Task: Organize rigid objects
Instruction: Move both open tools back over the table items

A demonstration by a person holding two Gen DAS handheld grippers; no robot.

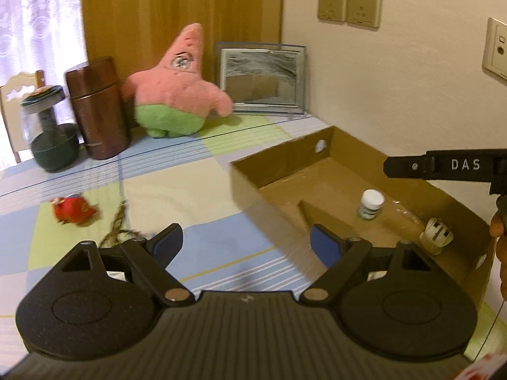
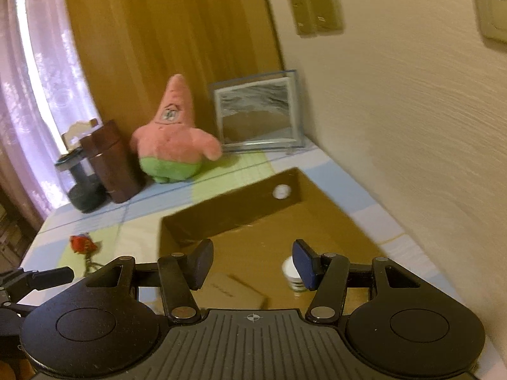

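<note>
Both grippers spread wide, nothing held. Left gripper (image 1: pixel 244 240) should prob swing left of the cardboard box (image 1: pixel 253 186) to the red toy (image 1: pixel 73 210), come in low, pinch its body. Right gripper (image 2: pixel 250 261) hovers over the box w/ the white bottle (image 1: pixel 370 204) inside.

Cream textured wall (image 1: pixel 396 88) on the right w/ two beige outlets (image 1: pixel 348 3) side by side, plus another plate (image 1: pixel 497 47) nearer. Wood panel (image 1: pixel 177 9) behind the table. Lace curtain (image 1: pixel 38 15) far left, daylight glowing thru. Checked tablecloth (image 1: pixel 177 183), blue/green/cream. Pale chair back (image 1: pixel 19 91) at left edge.
</note>
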